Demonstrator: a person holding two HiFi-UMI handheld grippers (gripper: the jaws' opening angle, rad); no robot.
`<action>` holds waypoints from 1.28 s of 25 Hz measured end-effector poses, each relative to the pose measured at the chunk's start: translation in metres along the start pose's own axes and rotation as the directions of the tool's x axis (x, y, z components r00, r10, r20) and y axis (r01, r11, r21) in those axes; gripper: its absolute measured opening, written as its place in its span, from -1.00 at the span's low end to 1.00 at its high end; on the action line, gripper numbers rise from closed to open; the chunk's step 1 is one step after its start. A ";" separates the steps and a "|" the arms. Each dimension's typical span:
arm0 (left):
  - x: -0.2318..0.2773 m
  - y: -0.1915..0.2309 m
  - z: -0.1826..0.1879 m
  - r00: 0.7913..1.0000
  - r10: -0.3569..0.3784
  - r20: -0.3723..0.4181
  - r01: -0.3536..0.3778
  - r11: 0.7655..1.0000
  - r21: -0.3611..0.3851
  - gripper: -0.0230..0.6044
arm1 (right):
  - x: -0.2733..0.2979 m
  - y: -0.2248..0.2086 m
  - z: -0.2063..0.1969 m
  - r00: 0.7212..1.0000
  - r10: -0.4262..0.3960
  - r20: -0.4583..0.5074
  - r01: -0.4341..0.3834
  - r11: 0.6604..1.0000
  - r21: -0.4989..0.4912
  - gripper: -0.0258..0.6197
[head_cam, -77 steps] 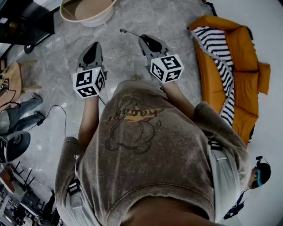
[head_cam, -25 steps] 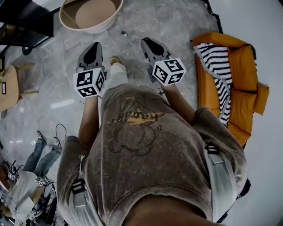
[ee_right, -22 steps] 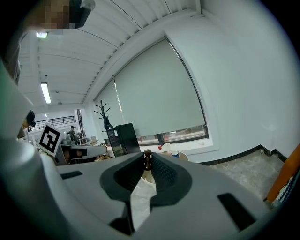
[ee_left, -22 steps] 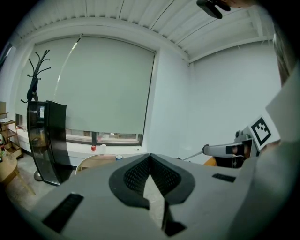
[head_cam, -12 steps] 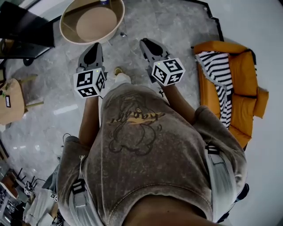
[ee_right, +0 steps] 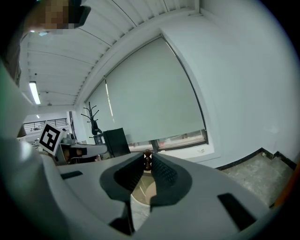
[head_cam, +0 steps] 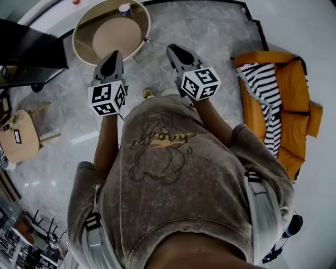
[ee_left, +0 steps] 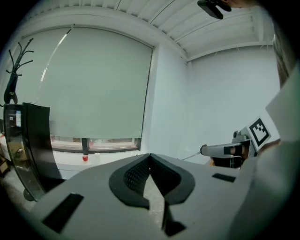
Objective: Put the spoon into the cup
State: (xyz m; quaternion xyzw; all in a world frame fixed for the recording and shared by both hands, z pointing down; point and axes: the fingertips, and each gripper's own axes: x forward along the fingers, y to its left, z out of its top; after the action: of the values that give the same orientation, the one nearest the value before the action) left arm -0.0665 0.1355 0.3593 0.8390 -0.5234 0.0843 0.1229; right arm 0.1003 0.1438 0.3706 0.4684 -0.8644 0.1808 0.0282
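Note:
My right gripper [head_cam: 171, 49] is shut on a thin metal spoon [head_cam: 149, 40], which sticks out from its tip toward the upper left. In the right gripper view the spoon's brown handle end [ee_right: 147, 160] shows pinched between the jaws. From the left gripper view the right gripper [ee_left: 220, 150] shows side-on with the spoon [ee_left: 190, 156] as a thin line. A small cup [head_cam: 124, 8] stands at the far side of a round beige table [head_cam: 84, 23], ahead of both grippers. My left gripper [head_cam: 111, 57] is shut and holds nothing, its tip over the table's near rim.
An orange sofa [head_cam: 296, 113] with a striped blanket [head_cam: 260, 89] stands to the right. A black cabinet [head_cam: 29, 50] and a small wooden table [head_cam: 18, 137] are on the left. The floor is grey marble [head_cam: 210, 26]. A window ledge [ee_left: 98, 157] lies ahead.
The person has walked forward: the round table has slid down toward the grippers, and the cup has come into view. Both grippers keep their pose, and the spoon stays gripped.

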 end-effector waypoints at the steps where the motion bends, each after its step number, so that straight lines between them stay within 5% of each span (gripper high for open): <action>1: 0.004 0.003 0.002 1.000 -0.003 0.000 0.003 1.000 0.003 -0.87 | 0.004 -0.001 0.002 1.000 -0.003 0.002 0.003 1.000 0.001 -0.73; 32: 0.164 0.092 0.042 1.000 0.019 -0.024 -0.019 1.000 -0.022 -0.87 | 0.178 -0.084 0.049 0.998 0.040 -0.055 -0.041 0.999 -0.015 -0.73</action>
State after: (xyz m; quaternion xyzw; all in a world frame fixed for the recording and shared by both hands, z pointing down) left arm -0.0773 -0.0561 0.3740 0.8315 -0.5306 0.0896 0.1376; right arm 0.0753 -0.0572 0.3879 0.4453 -0.8741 0.1869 0.0519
